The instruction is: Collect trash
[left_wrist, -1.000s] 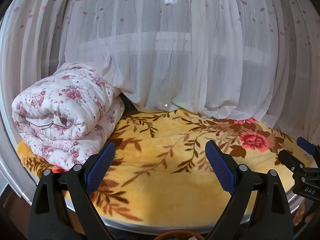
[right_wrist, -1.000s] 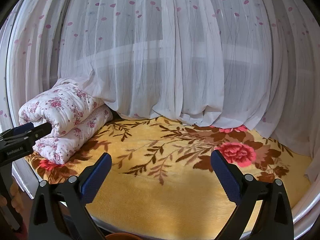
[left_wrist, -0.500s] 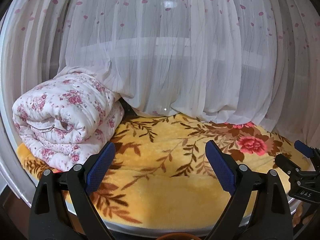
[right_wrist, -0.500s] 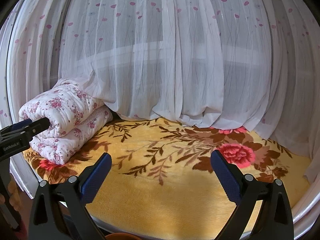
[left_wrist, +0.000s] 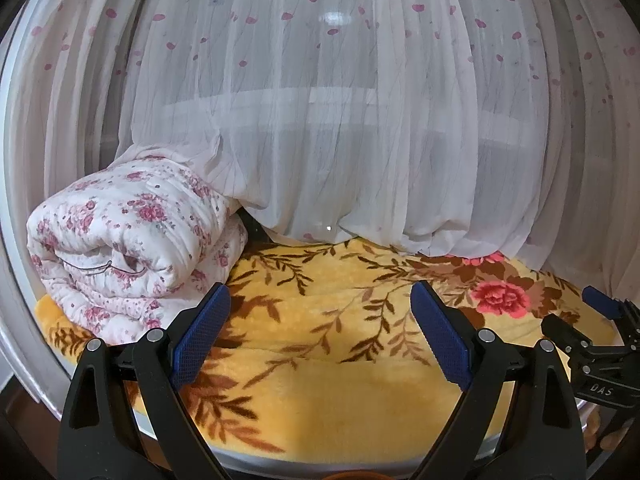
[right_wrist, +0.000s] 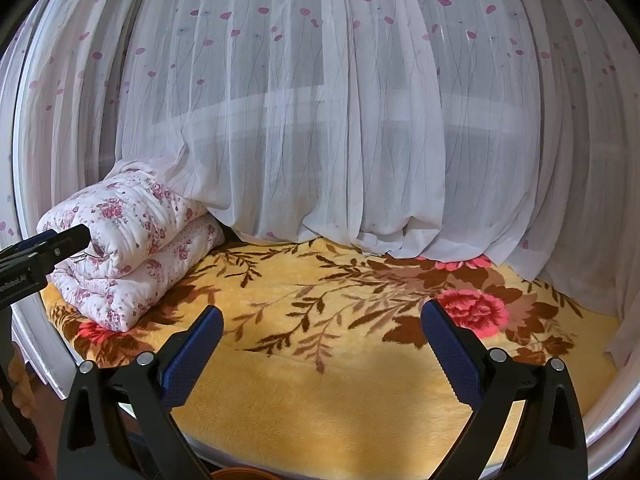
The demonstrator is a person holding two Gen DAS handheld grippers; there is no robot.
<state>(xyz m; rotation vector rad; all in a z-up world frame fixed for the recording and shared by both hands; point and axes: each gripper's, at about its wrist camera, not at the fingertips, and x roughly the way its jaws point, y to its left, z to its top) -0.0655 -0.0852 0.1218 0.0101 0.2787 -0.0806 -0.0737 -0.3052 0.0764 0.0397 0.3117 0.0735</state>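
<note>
No trash shows in either view. My left gripper (left_wrist: 320, 330) is open above the near edge of a yellow floral blanket (left_wrist: 352, 360), with nothing between its blue pads (left_wrist: 200, 336). My right gripper (right_wrist: 322, 354) is open too, over the same blanket (right_wrist: 320, 392), and holds nothing. The right gripper's tips (left_wrist: 588, 316) stick into the left wrist view from the right edge. At the left edge of the right wrist view is the left gripper's finger (right_wrist: 52, 242).
A folded white quilt with pink flowers (left_wrist: 132, 236) (right_wrist: 132, 244) lies at the blanket's back left. A sheer white curtain with pink petals (left_wrist: 360, 128) (right_wrist: 340, 120) hangs along the back and drapes onto the blanket. A white ledge rim (right_wrist: 608, 420) borders the blanket's front.
Both views have tilted slightly upward, so the blanket and quilt sit lower in frame. The grippers stay open and hold nothing.
</note>
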